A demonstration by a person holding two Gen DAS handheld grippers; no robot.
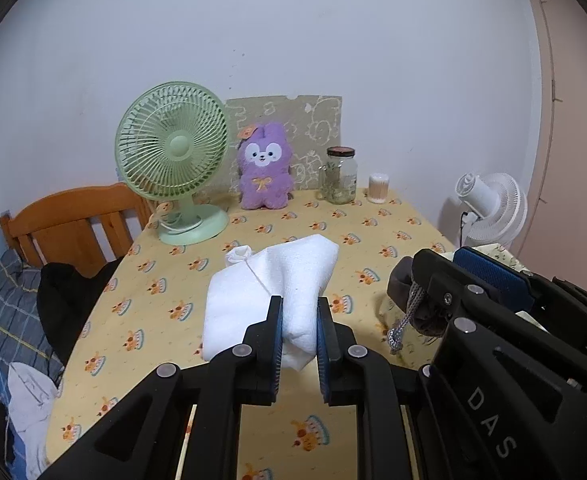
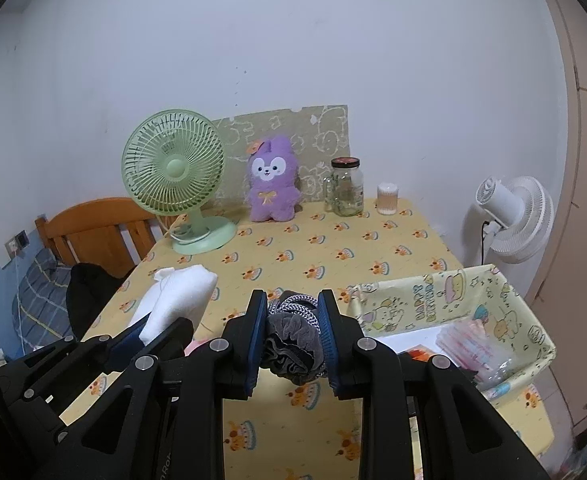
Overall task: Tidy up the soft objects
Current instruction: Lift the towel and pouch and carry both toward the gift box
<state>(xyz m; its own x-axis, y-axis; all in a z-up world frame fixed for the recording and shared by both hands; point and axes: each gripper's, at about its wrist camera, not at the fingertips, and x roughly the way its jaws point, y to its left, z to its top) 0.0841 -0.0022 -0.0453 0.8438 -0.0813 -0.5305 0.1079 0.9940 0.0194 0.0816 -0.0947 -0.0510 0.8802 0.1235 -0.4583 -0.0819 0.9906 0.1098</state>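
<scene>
green desk fan (image 1: 173, 160): on counter (image 1: 373, 240) at back left | glass jar (image 1: 340, 176): right of the fan, near the wall | cotton-swab holder (image 1: 378, 188): just right of the jar | patterned board (image 1: 293, 120): against the wall behind the jar | white fan (image 1: 489, 208): beyond the counter's right edge | wooden bed headboard (image 1: 73, 224): left of the green fan

Black plastic left gripper (image 1: 299, 334) and right gripper (image 2: 293, 332), blue pads, silver screws.

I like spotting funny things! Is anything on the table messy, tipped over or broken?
Nothing stands out. The green fan, purple plush bunny and glass jar stand upright at the back. The left hand-held gripper grips a white cloth; the right hand-held gripper grips a grey scrunchie.
</scene>
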